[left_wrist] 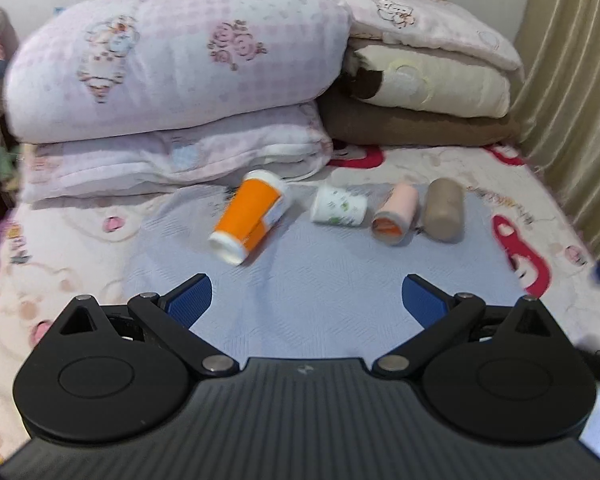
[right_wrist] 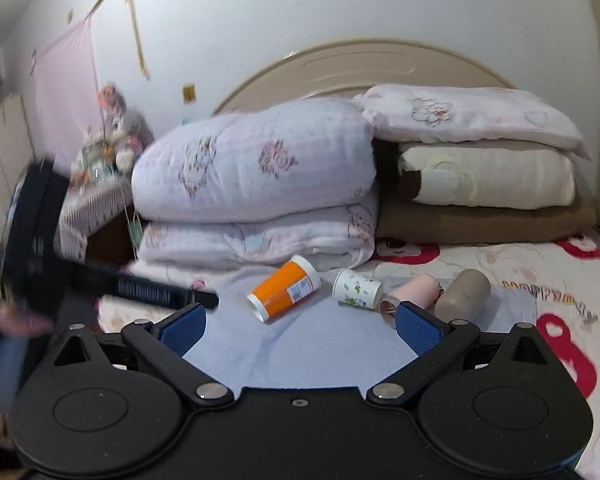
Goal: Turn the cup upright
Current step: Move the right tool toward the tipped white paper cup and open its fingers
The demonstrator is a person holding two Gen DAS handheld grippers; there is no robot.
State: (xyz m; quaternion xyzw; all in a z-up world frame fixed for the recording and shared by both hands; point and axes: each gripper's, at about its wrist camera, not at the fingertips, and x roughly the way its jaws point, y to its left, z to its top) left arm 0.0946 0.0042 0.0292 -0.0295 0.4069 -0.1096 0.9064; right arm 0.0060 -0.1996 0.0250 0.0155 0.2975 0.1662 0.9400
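Observation:
Several cups lie on their sides in a row on a light blue mat (left_wrist: 300,280) on the bed: an orange cup (left_wrist: 248,216) (right_wrist: 284,288), a white cup with green print (left_wrist: 340,205) (right_wrist: 357,288), a pink cup (left_wrist: 396,213) (right_wrist: 414,292) and a brown cup (left_wrist: 444,210) (right_wrist: 464,294). My left gripper (left_wrist: 306,300) is open and empty, short of the cups. My right gripper (right_wrist: 300,326) is open and empty, just short of them; its right finger (right_wrist: 418,326) overlaps the pink cup's mouth in view. The left gripper also shows as a blurred dark shape in the right wrist view (right_wrist: 36,240).
Folded pink quilts (left_wrist: 172,80) and a stack of pillows and a brown blanket (left_wrist: 420,92) stand right behind the cups. A curtain (left_wrist: 572,100) hangs at the right. A stuffed toy (right_wrist: 112,140) sits beside the bed at the left.

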